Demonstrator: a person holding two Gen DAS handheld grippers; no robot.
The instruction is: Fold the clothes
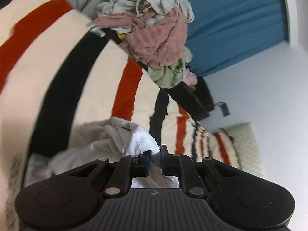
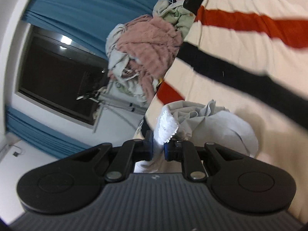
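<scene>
A crumpled white-grey garment (image 1: 115,136) lies bunched on the striped bedspread (image 1: 57,61). My left gripper (image 1: 155,156) is shut on a white edge of it, and the cloth runs between the pads. In the right wrist view the same garment (image 2: 211,121) hangs in a bundle, and my right gripper (image 2: 158,144) is shut on another frayed white edge of it. Both views are tilted, with the garment lifted a little off the bed.
A pile of unfolded clothes (image 1: 154,28), pink fluffy, pale green and white, sits at the bed's far side, also in the right wrist view (image 2: 146,53). A cream pillow (image 1: 246,146), blue curtains (image 1: 240,19), a dark window (image 2: 57,77) and a black garment (image 1: 192,98) are around.
</scene>
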